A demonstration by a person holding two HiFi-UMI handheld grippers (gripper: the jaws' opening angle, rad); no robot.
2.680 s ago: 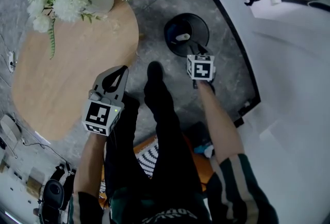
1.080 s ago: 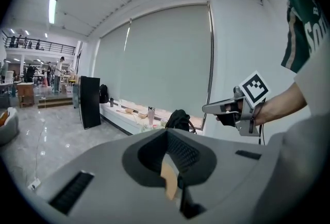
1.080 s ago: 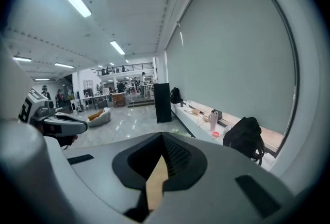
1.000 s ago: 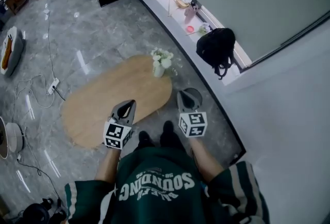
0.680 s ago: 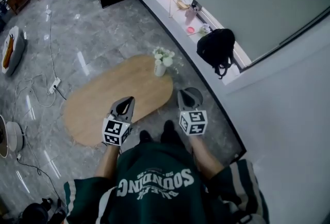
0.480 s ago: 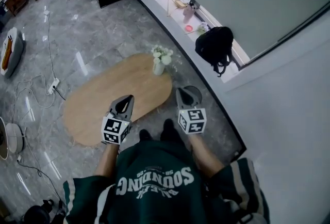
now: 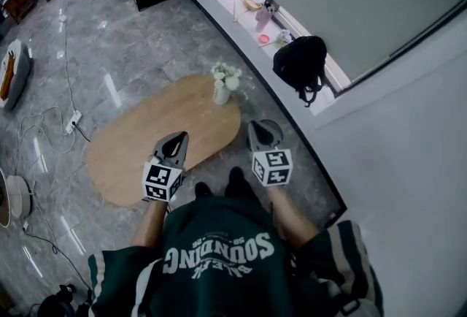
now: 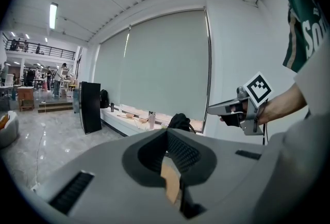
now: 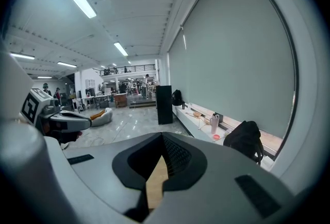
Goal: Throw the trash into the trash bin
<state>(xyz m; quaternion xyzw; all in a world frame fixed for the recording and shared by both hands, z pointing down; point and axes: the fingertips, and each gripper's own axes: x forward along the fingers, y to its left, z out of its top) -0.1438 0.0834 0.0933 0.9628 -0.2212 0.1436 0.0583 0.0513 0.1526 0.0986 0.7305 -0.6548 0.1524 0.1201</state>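
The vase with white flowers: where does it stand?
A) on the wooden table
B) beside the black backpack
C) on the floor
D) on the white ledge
A: the vase stands on the oval wooden table, near its far end in the head view.

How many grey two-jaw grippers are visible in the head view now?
2. The left gripper is over the near edge of the oval wooden table; the right gripper is just right of the table's end. None seems hidden.

Trash bin [image 7: 278, 131] mostly behind the right tongs [image 7: 257, 127], its inside probably out of sight.
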